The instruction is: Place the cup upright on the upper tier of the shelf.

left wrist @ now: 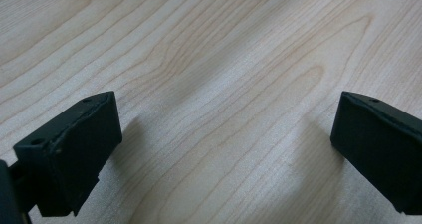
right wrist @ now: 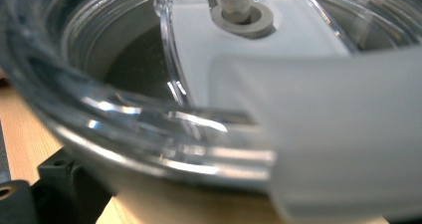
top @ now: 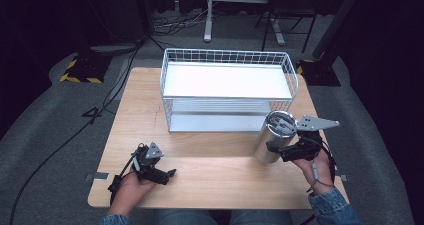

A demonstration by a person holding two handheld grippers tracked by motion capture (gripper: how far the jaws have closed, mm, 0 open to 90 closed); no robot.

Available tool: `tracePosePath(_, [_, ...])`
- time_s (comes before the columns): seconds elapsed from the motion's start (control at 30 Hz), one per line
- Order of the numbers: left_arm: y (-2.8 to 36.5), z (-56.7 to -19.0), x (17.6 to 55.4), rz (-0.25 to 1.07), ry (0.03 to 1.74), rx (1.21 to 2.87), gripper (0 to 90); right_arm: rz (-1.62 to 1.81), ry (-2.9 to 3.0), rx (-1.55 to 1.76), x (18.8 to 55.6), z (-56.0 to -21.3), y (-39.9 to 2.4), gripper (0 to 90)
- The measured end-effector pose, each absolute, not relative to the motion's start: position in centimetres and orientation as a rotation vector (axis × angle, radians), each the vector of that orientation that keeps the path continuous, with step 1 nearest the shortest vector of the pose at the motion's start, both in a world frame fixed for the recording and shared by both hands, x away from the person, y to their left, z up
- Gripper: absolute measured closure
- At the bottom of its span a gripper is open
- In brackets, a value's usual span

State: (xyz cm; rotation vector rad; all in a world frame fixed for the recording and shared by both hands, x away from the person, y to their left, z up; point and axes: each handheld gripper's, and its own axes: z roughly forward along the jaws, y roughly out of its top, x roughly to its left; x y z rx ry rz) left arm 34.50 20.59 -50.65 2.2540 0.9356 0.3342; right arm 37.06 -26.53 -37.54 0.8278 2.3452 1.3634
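High view shows your right gripper [top: 280,147] clamped on the shiny steel tumbler with a clear lid [top: 273,136], standing just in front of the white wire basket [top: 227,56]. Your left gripper [top: 159,171] rests spread apart, empty. You look mid-carry; next, lift it over the rim.

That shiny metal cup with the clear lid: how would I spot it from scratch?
Find the white wire basket on the wooden table. By its near right corner stands the steel tumbler, against the right hand-held gripper. It is the table's one shiny cylinder, topped by a clear lid.
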Motion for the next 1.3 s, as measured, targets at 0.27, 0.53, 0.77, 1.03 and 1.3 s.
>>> tracePosePath(0.27, [20.6,-50.6,34.5,0.334,0.936,2.253,0.2,1.341,2.352,0.798,37.4,-35.5,-26.3,3.6])
tracePosePath(0.53, [20.6,-50.6,34.5,0.334,0.936,2.255,0.2,1.341,2.358,0.79,37.9,-33.3,-26.2,3.6])
tracePosePath(0.77, [20.6,-50.6,34.5,0.332,0.935,2.256,0.2,1.317,2.352,0.763,38.2,-31.3,-25.9,3.6])
tracePosePath(1.03, [20.6,-50.6,34.5,0.333,0.935,2.256,0.2,1.33,2.341,0.763,38.7,-29.3,-25.9,3.6])
tracePosePath(1.3, [20.6,-50.6,34.5,0.334,0.935,2.254,0.3,1.368,2.324,0.744,39.1,-26.9,-25.5,3.6])
